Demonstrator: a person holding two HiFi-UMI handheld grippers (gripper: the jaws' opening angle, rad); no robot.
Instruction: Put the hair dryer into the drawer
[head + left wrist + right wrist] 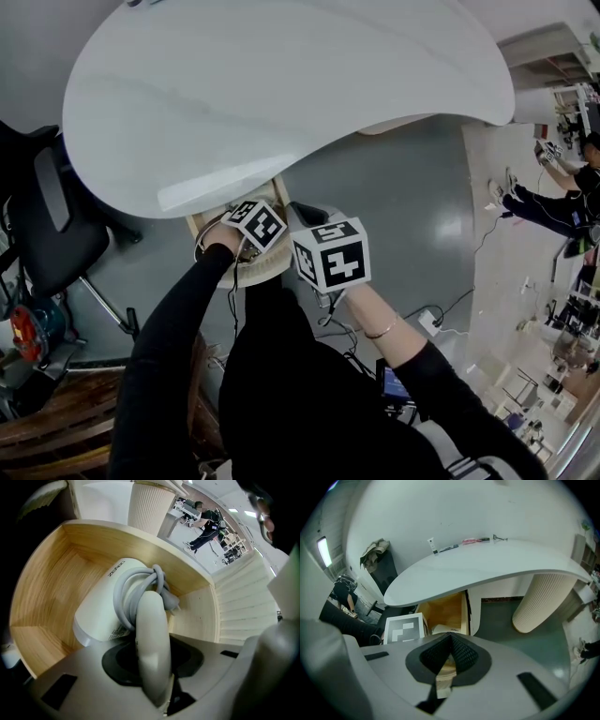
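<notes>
In the left gripper view a white hair dryer point(105, 606), its grey cord point(140, 583) wound round it, hangs low inside the open wooden drawer point(47, 583). My left gripper point(151, 662) is shut on the dryer's handle point(152, 630), pointing steeply down. In the head view both marker cubes sit under the table edge, the left gripper point(258, 223) over the drawer point(199, 225) and the right gripper point(330, 253) beside it. In the right gripper view, the right gripper point(450, 638) has its black pads meeting, with nothing between them. The drawer point(445, 609) and the dryer's body point(440, 629) lie beyond.
A large white rounded tabletop point(281, 84) overhangs the drawer, on a ribbed pedestal point(541, 602). A black chair point(56, 216) stands at the left. Cables and a plug strip point(429, 321) lie on the grey floor at the right. A person point(562, 192) is far off.
</notes>
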